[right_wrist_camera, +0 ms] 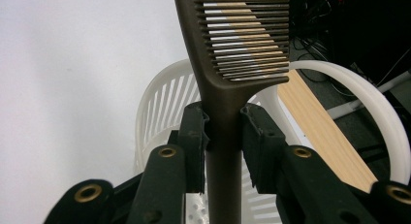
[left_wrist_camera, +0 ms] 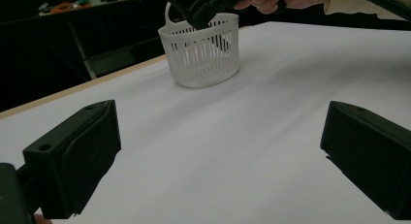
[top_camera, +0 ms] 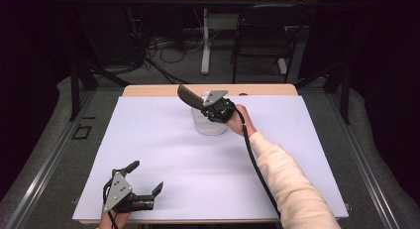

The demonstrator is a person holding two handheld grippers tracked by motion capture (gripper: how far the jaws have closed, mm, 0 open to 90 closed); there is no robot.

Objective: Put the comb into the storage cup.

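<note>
While right tongs [right_wrist_camera: 223, 136] clamp the comb [right_wrist_camera: 242, 44], the basket [right_wrist_camera: 165, 103] sits beneath.

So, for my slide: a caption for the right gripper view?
Right tongs clamp a brown plastic comb above a white slatted plastic basket.

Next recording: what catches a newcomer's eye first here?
The right gripper, at the far middle of the table, clamps a brown comb by its handle above a white slatted basket. The left gripper rests open at the near left edge of the white table, holding nothing.
</note>
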